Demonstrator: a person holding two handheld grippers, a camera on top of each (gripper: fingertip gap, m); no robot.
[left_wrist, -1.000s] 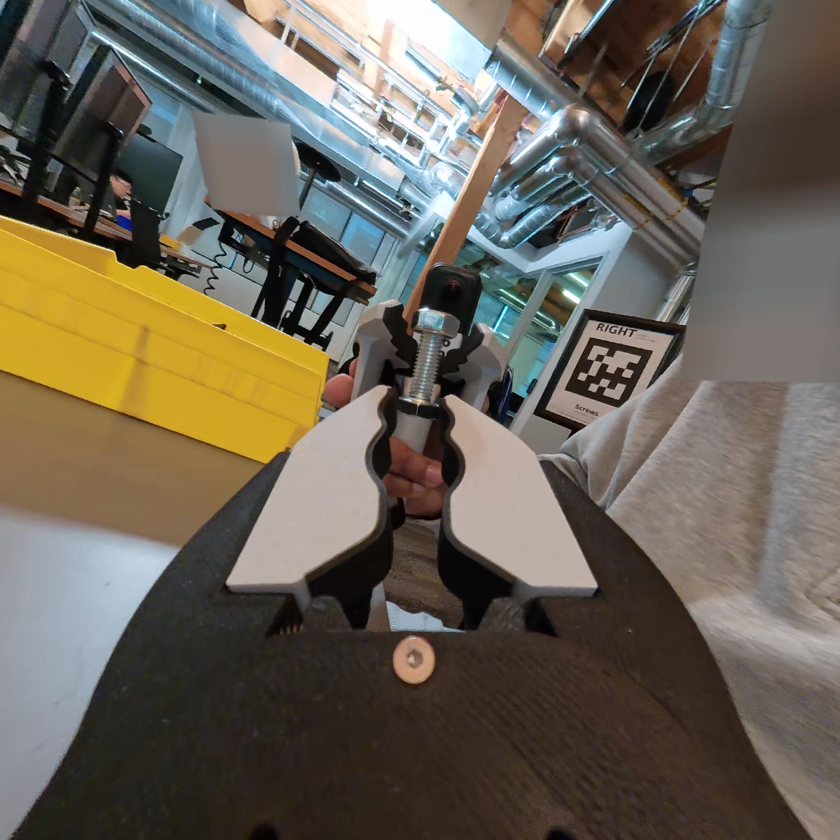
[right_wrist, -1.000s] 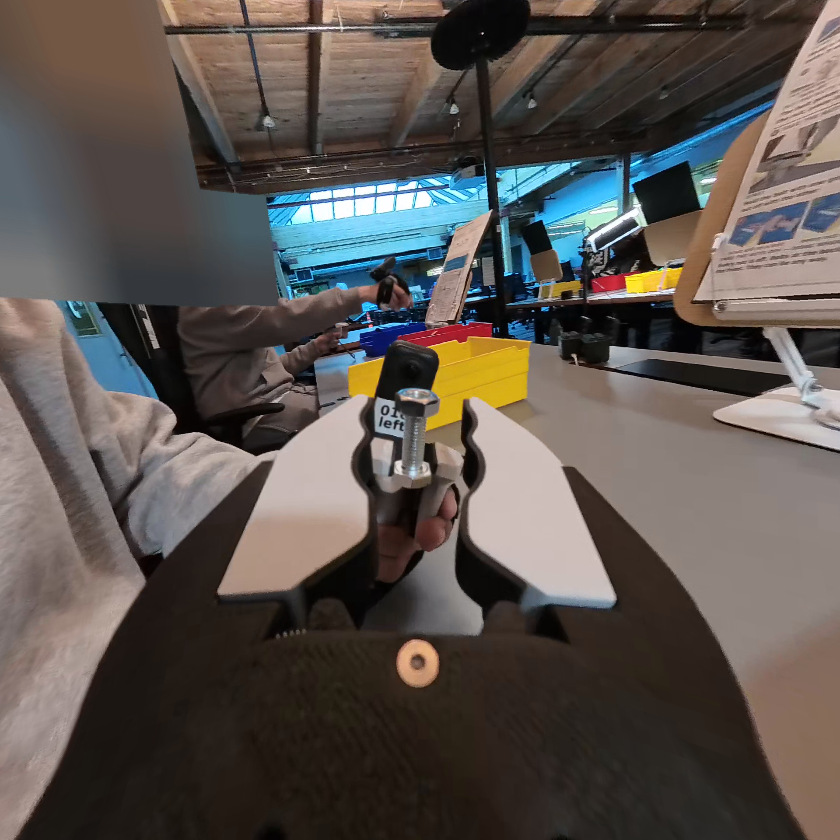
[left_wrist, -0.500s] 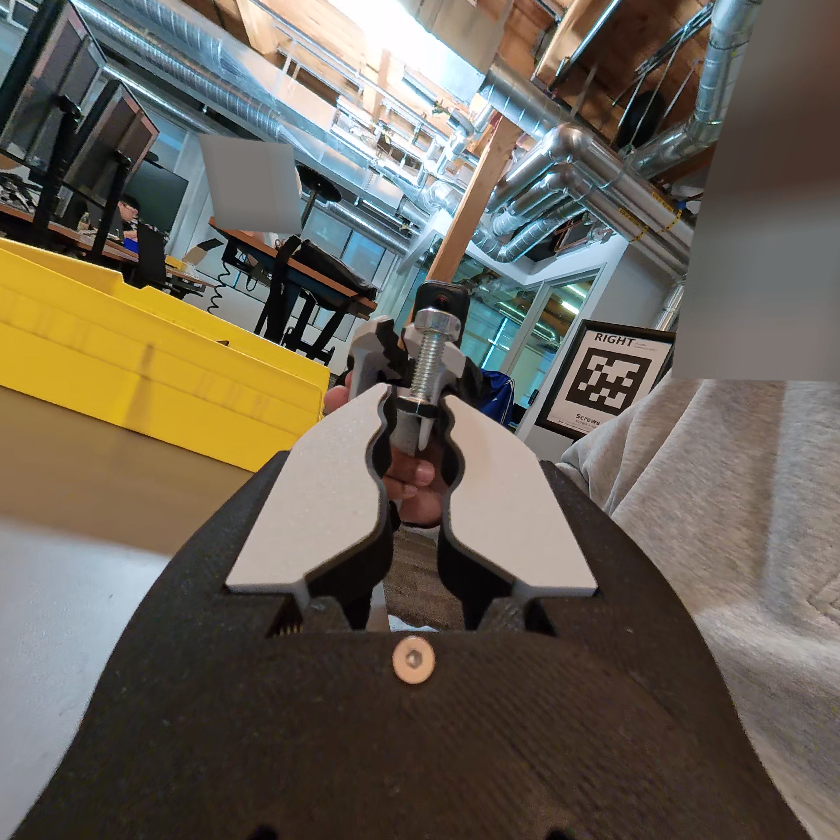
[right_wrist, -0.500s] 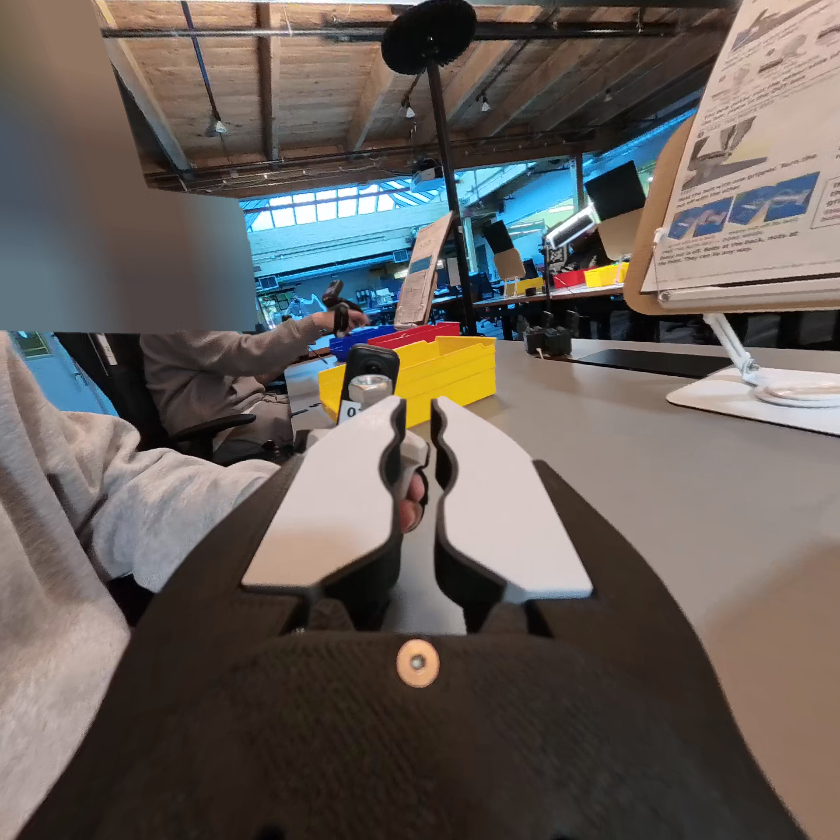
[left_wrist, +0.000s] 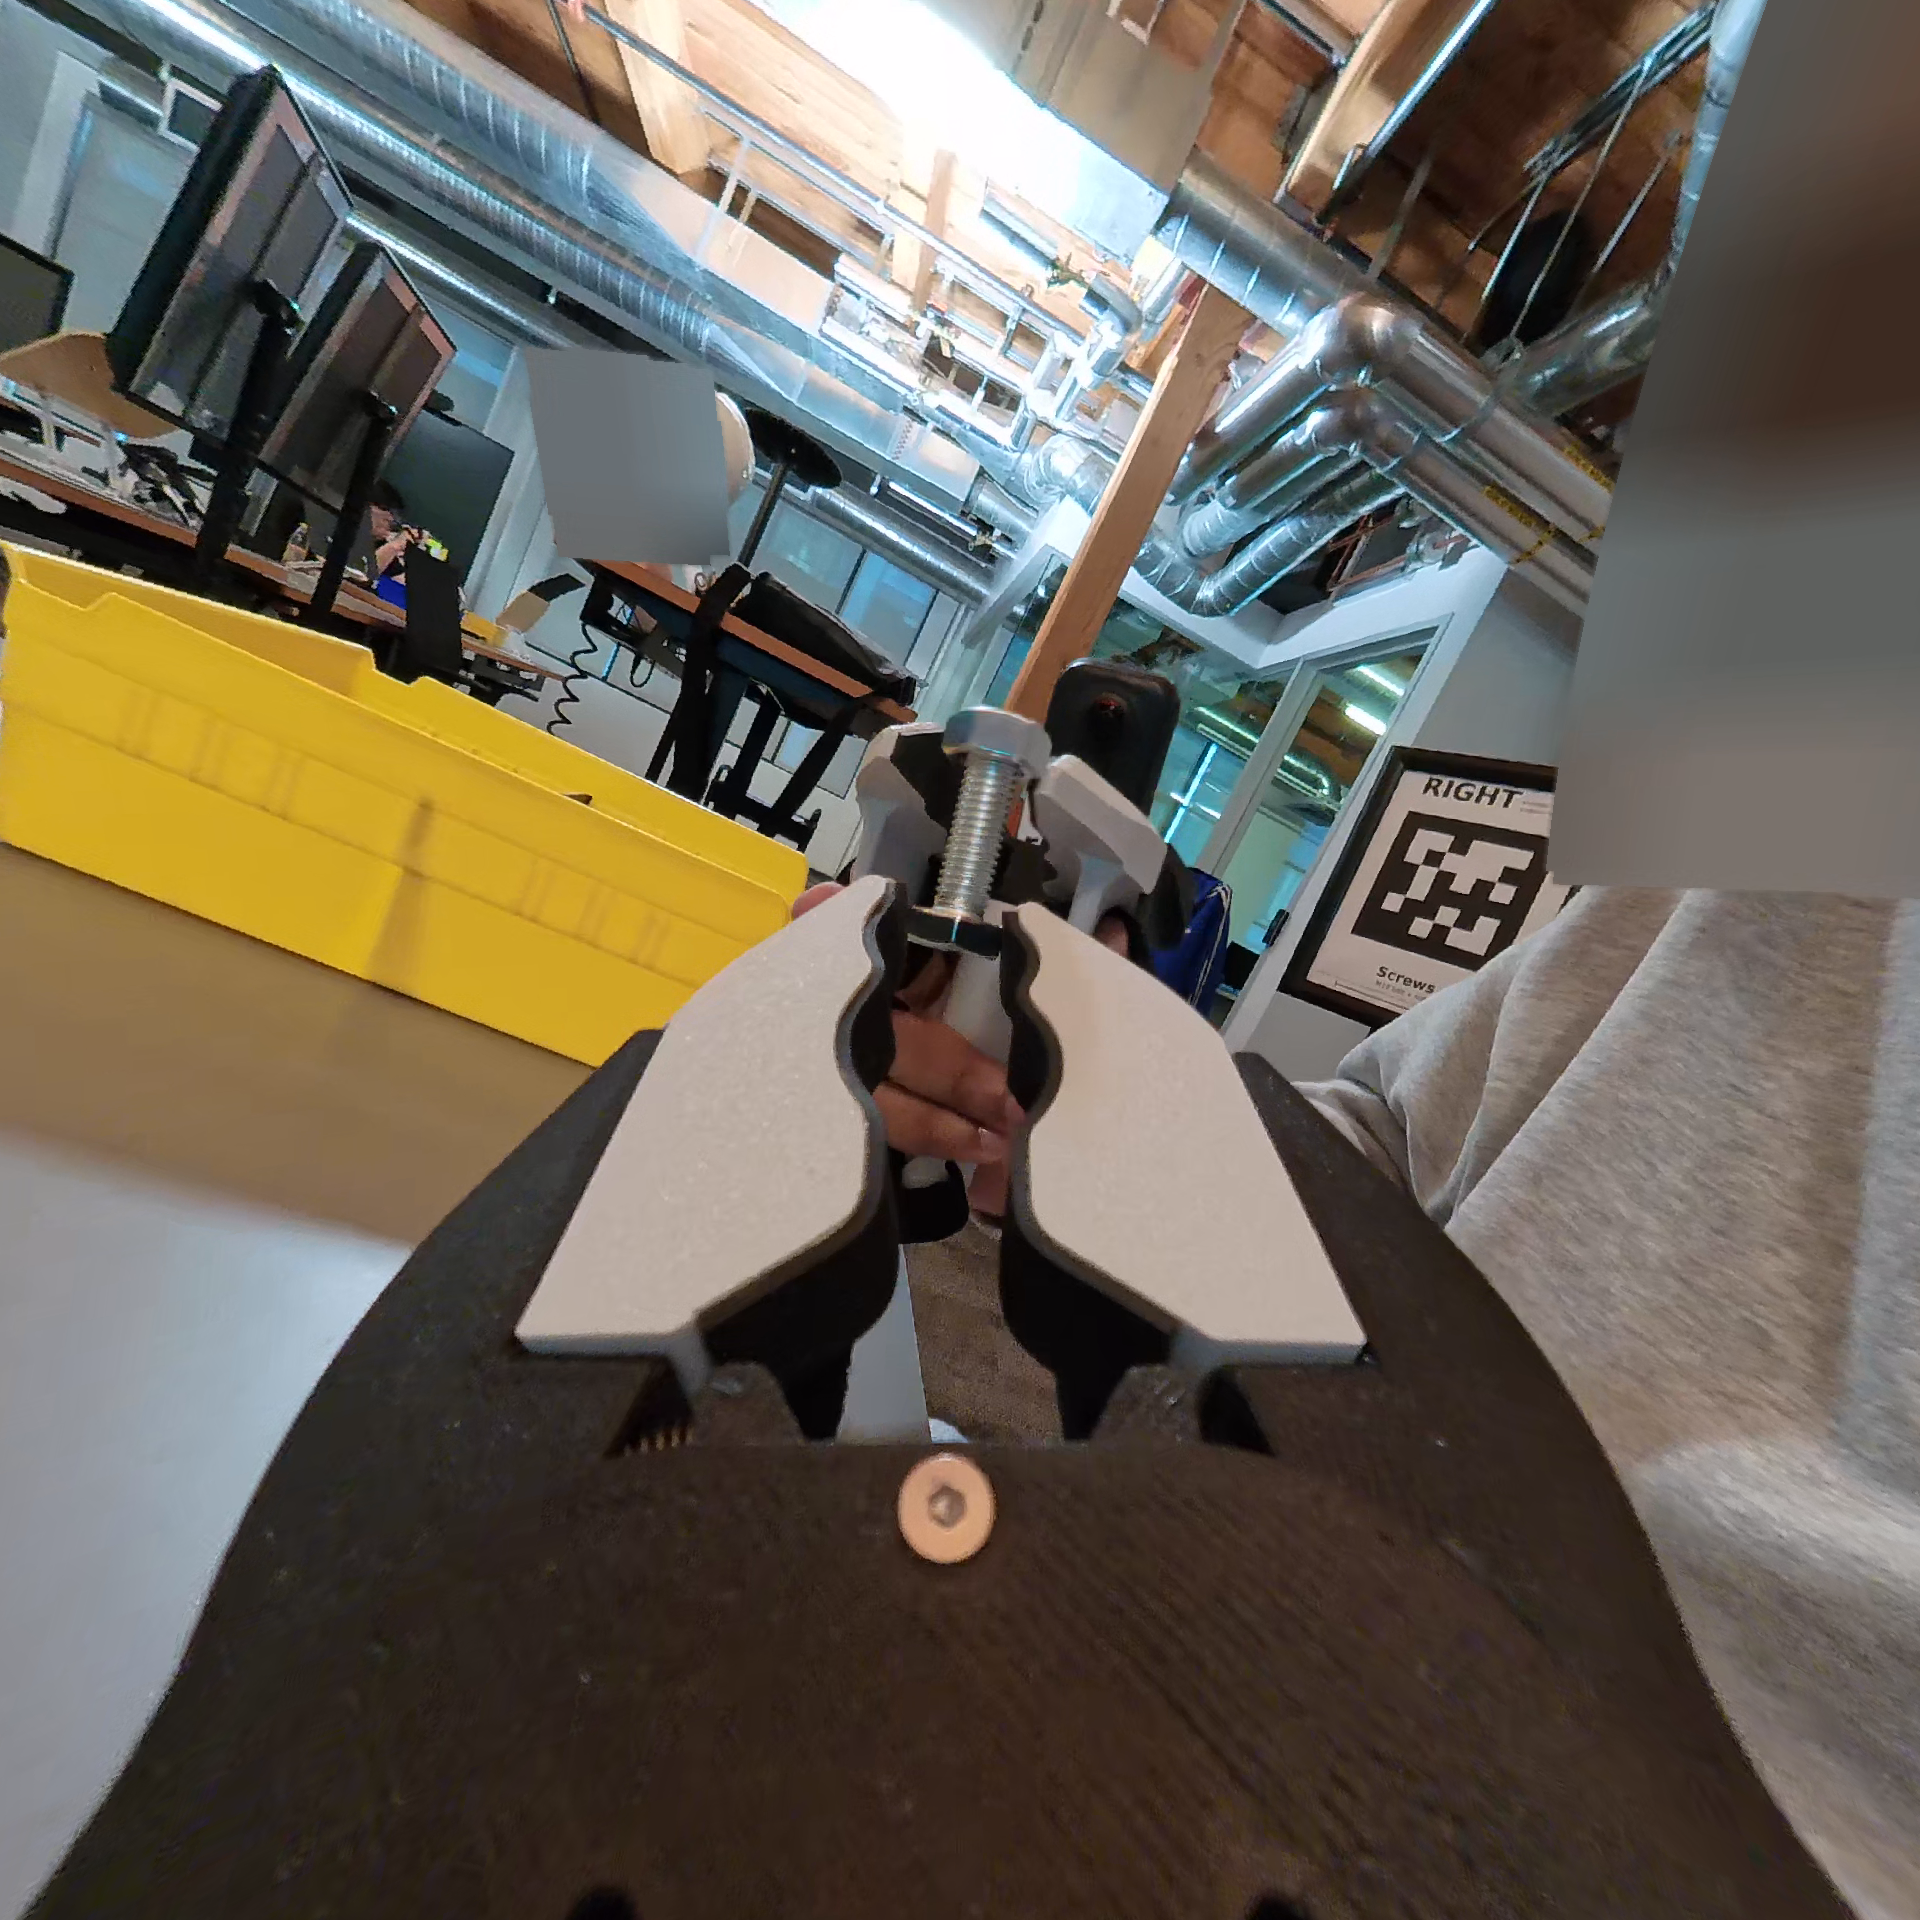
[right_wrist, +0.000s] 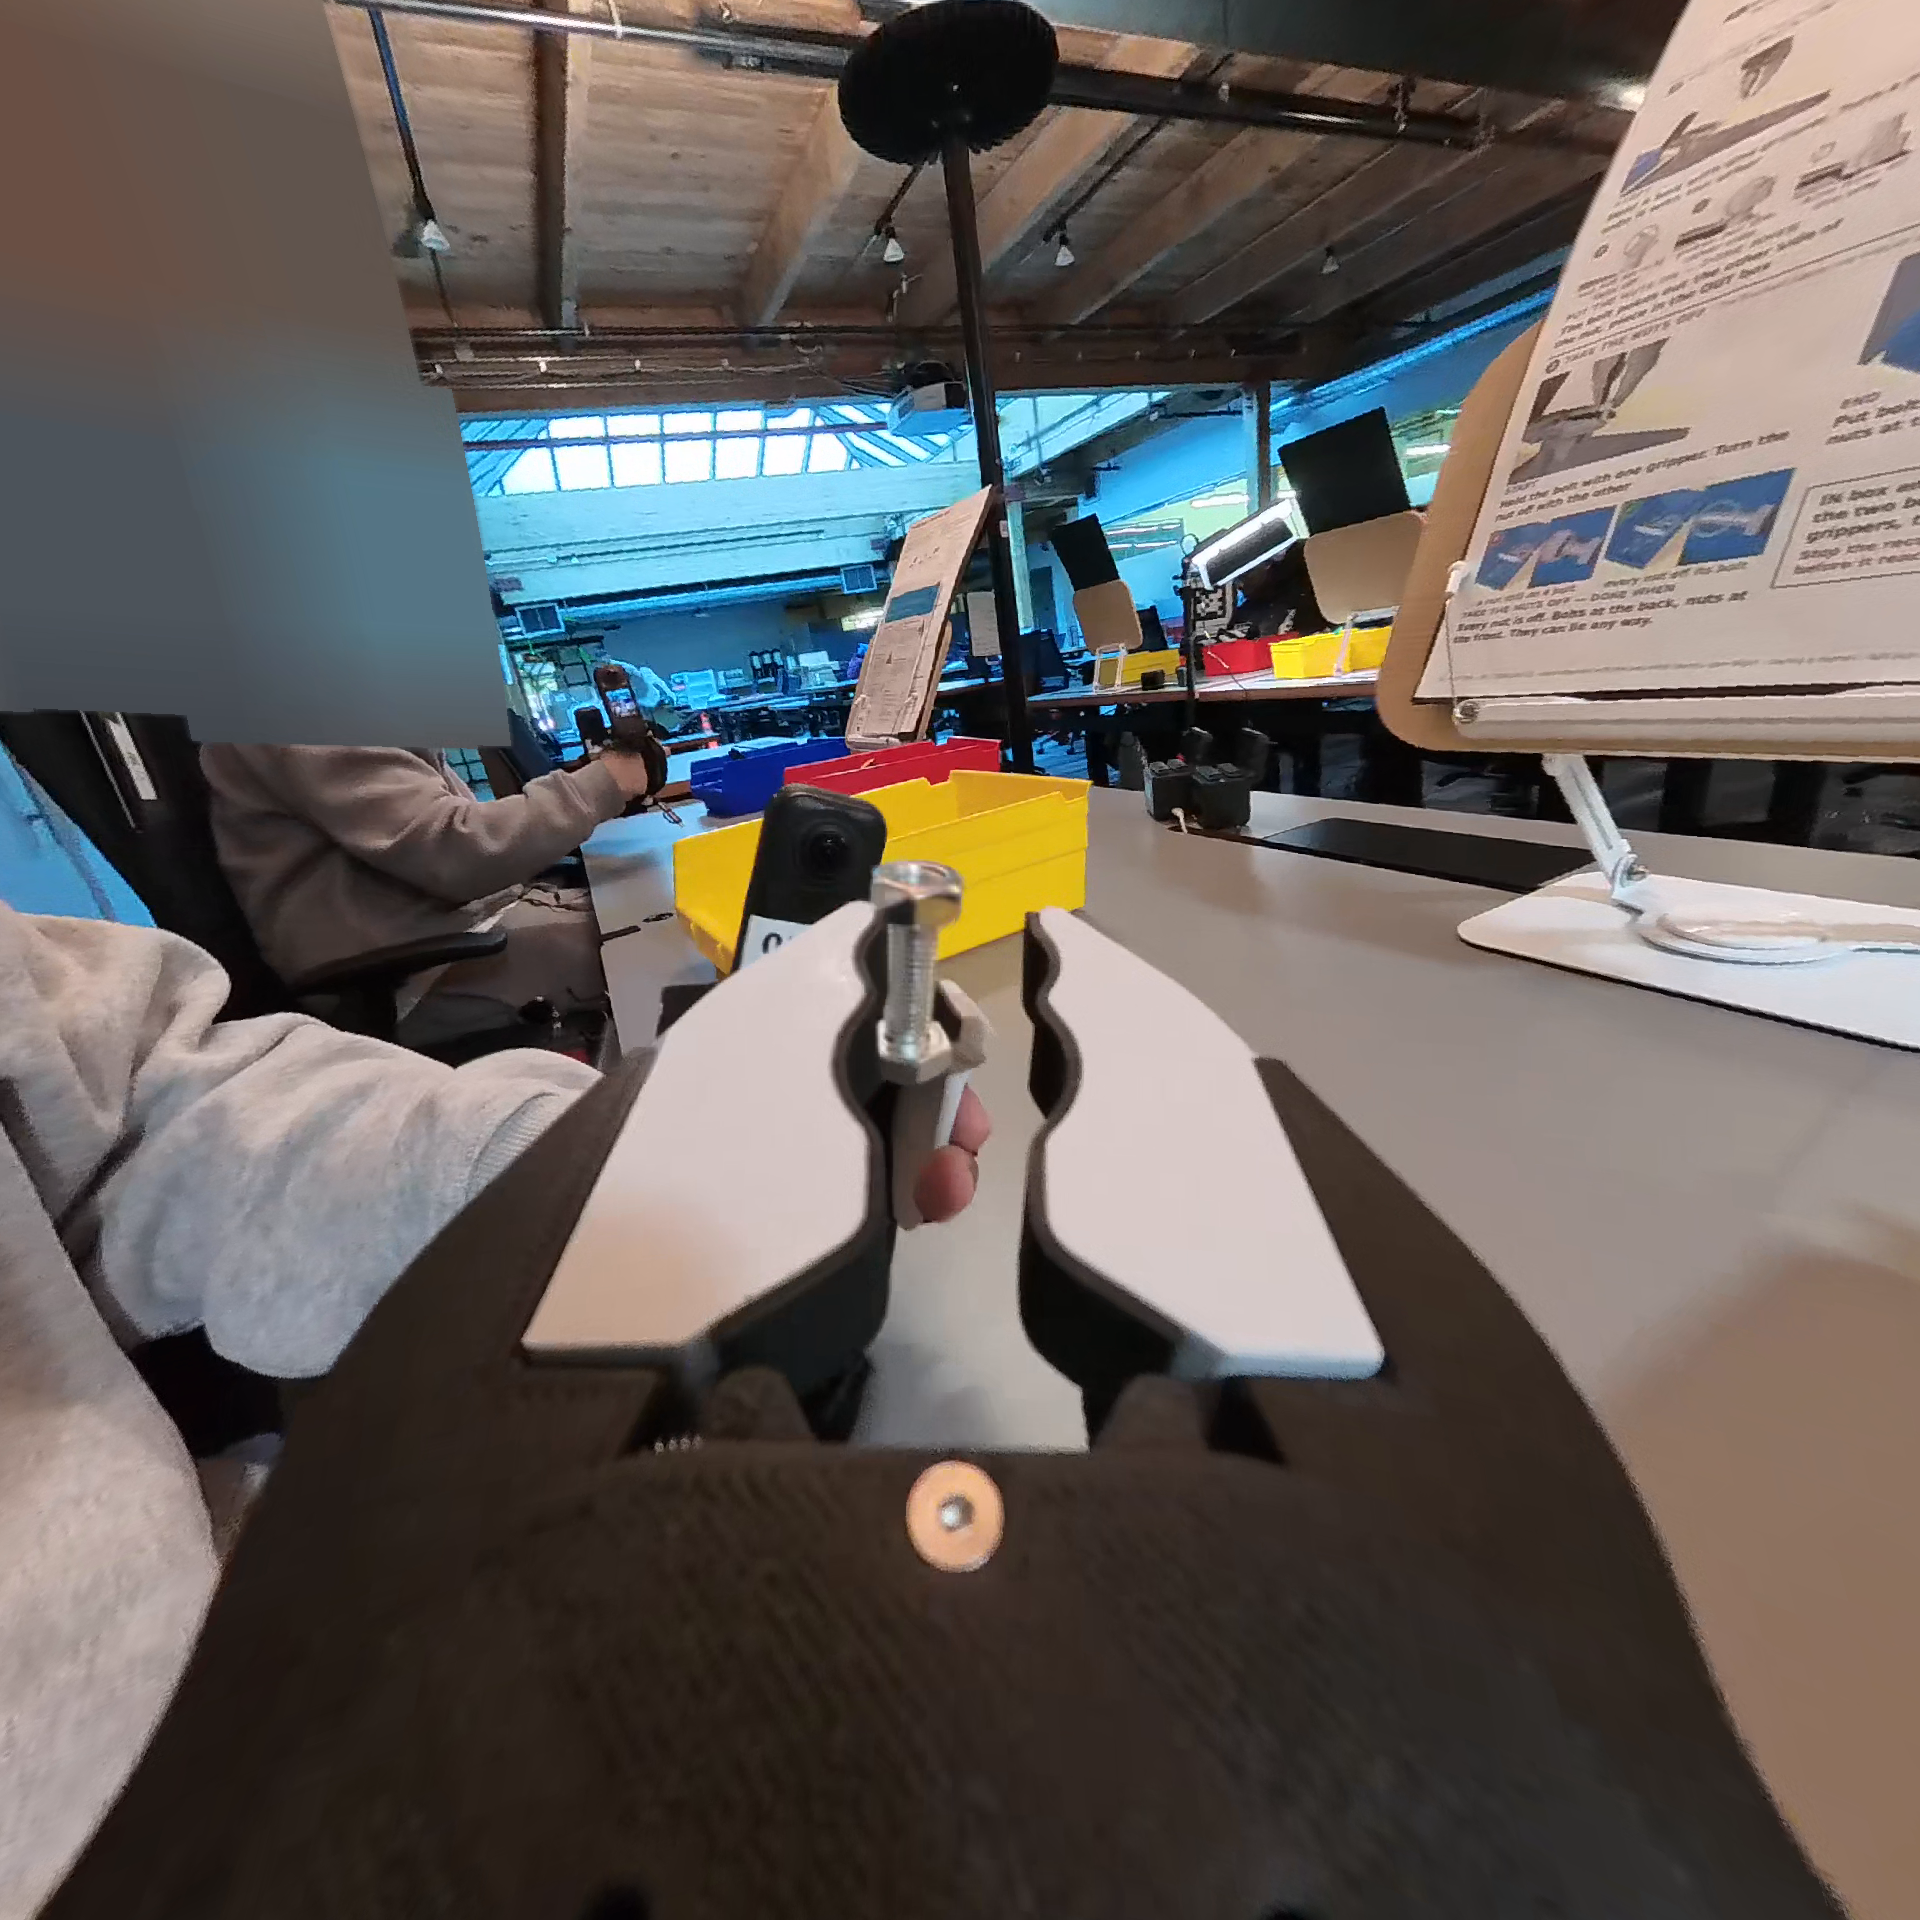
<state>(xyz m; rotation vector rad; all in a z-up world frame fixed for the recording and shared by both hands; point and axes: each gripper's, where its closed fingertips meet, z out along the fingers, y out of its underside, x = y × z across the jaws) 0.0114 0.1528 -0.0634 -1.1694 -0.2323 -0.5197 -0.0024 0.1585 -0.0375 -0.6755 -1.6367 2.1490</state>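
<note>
A silver bolt (left_wrist: 977, 821) stands upright, head up, with a nut (left_wrist: 951, 932) low on its thread. My left gripper (left_wrist: 951, 925) is shut on the nut and holds the bolt above the grey table (left_wrist: 156, 1049). My right gripper (right_wrist: 948, 930) is open. In the right wrist view the bolt (right_wrist: 912, 971) and its nut (right_wrist: 914, 1044) stand between its fingers, close to the left one, without clear contact. The right gripper's fingers (left_wrist: 1101, 821) show behind the bolt in the left wrist view. A hand shows behind each gripper.
A yellow bin (left_wrist: 364, 821) sits on the table to the left. In the right wrist view a yellow bin (right_wrist: 987, 842) lies ahead, with red and blue bins behind it. An instruction sheet on a white stand (right_wrist: 1683, 945) is at the right. A grey sleeve (left_wrist: 1662, 1195) fills the right side. Left and right tips are no more than a few centimetres apart.
Half a second ago the right gripper was narrowed and beside the bolt. Now it is wider open with the bolt between its fingers. The left gripper kept its hold.
</note>
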